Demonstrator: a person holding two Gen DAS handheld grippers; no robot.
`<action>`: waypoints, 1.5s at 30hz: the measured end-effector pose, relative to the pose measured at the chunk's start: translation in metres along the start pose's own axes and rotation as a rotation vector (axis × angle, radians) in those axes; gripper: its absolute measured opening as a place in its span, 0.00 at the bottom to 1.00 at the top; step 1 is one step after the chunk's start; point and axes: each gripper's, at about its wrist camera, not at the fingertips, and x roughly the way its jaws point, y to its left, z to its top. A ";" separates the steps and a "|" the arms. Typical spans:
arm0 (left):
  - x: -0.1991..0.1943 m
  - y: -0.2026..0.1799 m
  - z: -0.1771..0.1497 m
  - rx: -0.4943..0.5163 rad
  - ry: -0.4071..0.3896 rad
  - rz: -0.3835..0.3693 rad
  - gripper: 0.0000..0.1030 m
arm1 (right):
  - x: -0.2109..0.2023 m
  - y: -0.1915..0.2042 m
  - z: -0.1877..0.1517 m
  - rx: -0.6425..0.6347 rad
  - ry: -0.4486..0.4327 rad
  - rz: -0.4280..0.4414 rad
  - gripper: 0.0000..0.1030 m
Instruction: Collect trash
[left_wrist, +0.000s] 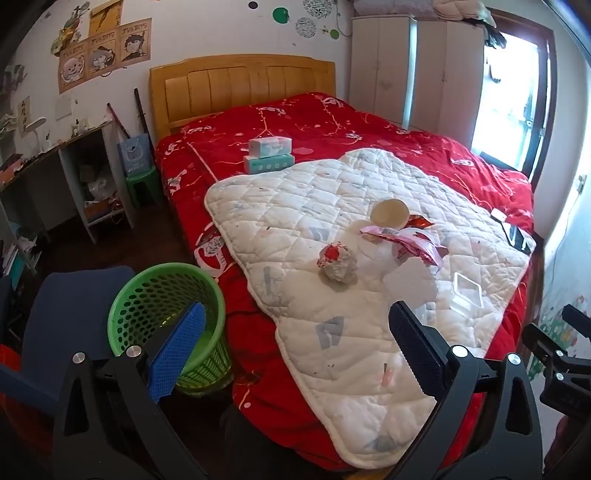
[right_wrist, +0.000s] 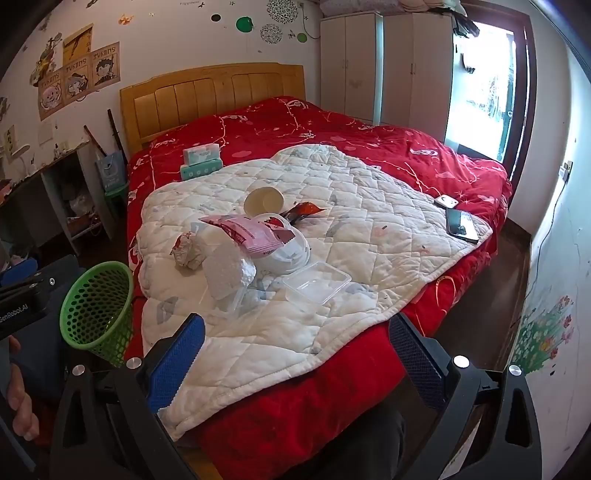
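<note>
On the white quilted pad spread over the red bed, we see the trash heaped together: a crumpled paper ball, a pink crinkled wrapper, a round paper cup on its side and a clear plastic tray, though what lies under the wrapper is hidden. Our left gripper and right gripper both hang empty with jaws spread wide, handles cut off below. The green perforated basket stands on the floor just beside the bed, its base hidden behind one blue pad.
</note>
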 end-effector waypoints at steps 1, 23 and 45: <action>0.000 0.004 0.003 -0.007 0.002 -0.005 0.95 | 0.000 0.000 0.000 0.000 0.000 0.000 0.94; 0.001 0.007 0.003 -0.023 0.000 0.003 0.95 | -0.001 -0.004 0.001 0.010 -0.001 -0.001 0.94; 0.009 0.006 0.003 -0.018 0.020 0.018 0.95 | 0.002 -0.004 0.001 0.011 0.002 0.003 0.94</action>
